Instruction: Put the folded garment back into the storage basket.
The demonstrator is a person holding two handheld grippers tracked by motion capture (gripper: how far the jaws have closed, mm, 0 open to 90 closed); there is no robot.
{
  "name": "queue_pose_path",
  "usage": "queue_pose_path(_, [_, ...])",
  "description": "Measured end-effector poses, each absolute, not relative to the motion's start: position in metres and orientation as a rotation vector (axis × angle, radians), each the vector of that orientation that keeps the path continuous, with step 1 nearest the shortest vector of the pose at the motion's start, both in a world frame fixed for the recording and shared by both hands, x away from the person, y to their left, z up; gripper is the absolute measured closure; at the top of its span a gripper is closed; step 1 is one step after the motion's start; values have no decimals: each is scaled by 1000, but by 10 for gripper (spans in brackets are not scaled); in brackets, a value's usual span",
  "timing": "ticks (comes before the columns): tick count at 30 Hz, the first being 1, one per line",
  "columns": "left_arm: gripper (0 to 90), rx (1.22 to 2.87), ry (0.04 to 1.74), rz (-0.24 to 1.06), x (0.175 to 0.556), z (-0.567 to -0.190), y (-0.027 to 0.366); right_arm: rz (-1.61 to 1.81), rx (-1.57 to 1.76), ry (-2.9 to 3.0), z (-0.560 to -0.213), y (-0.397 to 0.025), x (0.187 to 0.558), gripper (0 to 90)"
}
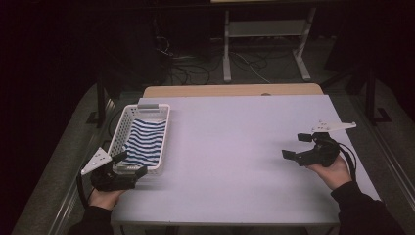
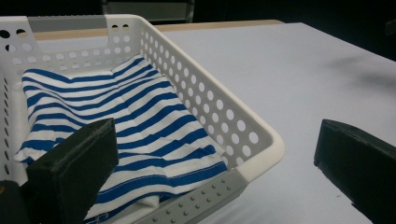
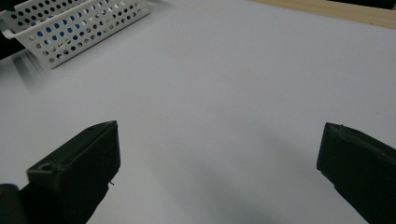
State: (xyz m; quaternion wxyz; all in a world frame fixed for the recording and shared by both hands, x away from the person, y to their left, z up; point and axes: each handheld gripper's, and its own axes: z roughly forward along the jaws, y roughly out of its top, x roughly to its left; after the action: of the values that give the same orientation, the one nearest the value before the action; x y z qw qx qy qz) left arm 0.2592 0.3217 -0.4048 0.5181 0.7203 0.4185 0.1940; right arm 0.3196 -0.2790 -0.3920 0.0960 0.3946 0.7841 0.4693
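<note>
I see the white basket (image 1: pixel 164 128) at the table's (image 1: pixel 244 147) left edge, long axis running away from me, striped cloth (image 1: pixel 145 141) flat inside; my left gripper (image 1: pixel 128 165), jaws spread, straddles its near corner, and my right gripper (image 1: pixel 296 146) hovers open, well apart.

both grippers, left gripper (image 1: pixel 131 164) and right gripper (image 1: pixel 294 146), have black blocky jaws, grey three-cornered plates, trailing black cables; dark sleeves.

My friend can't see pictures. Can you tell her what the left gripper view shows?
A white basket with round holes holds a folded blue-and-white striped cloth on a pale table. The open left gripper has one black jaw over the cloth, the other over the table.
</note>
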Motion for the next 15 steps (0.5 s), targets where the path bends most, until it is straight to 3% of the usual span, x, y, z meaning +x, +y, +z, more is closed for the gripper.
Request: queue_pose_path(15, [0,1729,1005,467,259,-405,324,1316,1196,2317,-420,-290,296,0])
